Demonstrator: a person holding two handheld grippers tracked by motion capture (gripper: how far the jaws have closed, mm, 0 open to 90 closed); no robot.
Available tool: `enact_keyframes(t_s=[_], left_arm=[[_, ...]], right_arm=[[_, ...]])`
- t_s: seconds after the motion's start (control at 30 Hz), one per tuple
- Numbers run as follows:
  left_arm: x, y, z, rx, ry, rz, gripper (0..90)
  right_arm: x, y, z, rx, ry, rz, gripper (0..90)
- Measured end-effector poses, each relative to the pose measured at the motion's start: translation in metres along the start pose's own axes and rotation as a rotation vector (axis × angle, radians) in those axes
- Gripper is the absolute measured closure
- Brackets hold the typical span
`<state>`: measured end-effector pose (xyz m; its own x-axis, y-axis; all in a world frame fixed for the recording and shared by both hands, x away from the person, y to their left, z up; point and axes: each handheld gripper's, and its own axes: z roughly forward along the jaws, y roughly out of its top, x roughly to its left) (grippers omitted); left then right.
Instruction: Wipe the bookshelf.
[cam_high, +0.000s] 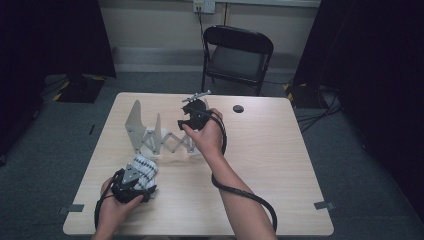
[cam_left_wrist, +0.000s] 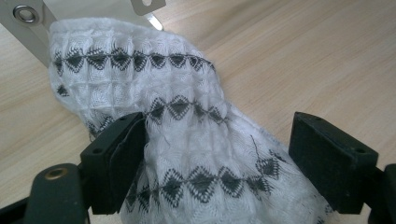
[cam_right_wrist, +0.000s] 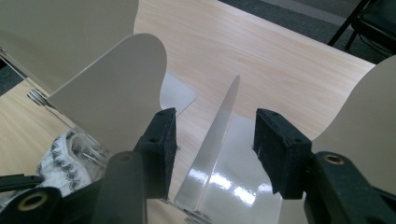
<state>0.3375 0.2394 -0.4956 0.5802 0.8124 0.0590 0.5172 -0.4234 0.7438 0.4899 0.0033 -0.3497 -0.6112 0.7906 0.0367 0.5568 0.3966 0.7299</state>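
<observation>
A white cloth (cam_high: 144, 169) (cam_left_wrist: 177, 70) with rows of black diamonds lies bunched on the wooden table (cam_high: 280, 165) at the front left. My left gripper (cam_high: 140, 180) (cam_left_wrist: 217, 158) is open around it: one pad touches the cloth, the other stands slightly off it. A grey metal rack (cam_high: 160, 140) with upright divider plates on a scissor base stands mid-table. My right gripper (cam_high: 185, 122) (cam_right_wrist: 215, 149) hangs over the rack's right end, open. A thin divider plate (cam_right_wrist: 219, 126), seen edge-on, stands between its jaws without touching either pad.
A black folding chair (cam_high: 235, 50) stands beyond the table's far edge. A small black round object (cam_high: 238, 108) lies on the table at the back right. Other rack plates (cam_right_wrist: 112, 88) flank my right gripper. Dark curtains hang at both sides.
</observation>
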Motion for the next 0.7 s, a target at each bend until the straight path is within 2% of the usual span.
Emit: enact_keyframes(t_s=[0.33,0.5,0.57,0.63,0.7], left_arm=[[0.000,0.000,0.000,0.001,0.000,0.001,18.7],[0.000,0.000,0.000,0.002,0.000,0.004,18.7],[0.000,0.000,0.000,-0.001,0.000,0.000,18.7],[0.000,0.000,0.000,0.003,-0.002,0.004,18.8],[0.001,0.000,0.000,0.001,-0.001,0.001,18.9]], right_arm=[[0.000,-0.004,0.009,0.007,0.016,0.037,55.4],[0.001,-0.007,0.014,0.011,0.015,0.054,61.0],[0.001,-0.007,0.016,0.027,0.023,0.058,64.5],[0.003,-0.008,0.019,0.041,0.010,0.059,68.0],[0.003,-0.008,0.020,0.045,0.009,0.077,70.6]])
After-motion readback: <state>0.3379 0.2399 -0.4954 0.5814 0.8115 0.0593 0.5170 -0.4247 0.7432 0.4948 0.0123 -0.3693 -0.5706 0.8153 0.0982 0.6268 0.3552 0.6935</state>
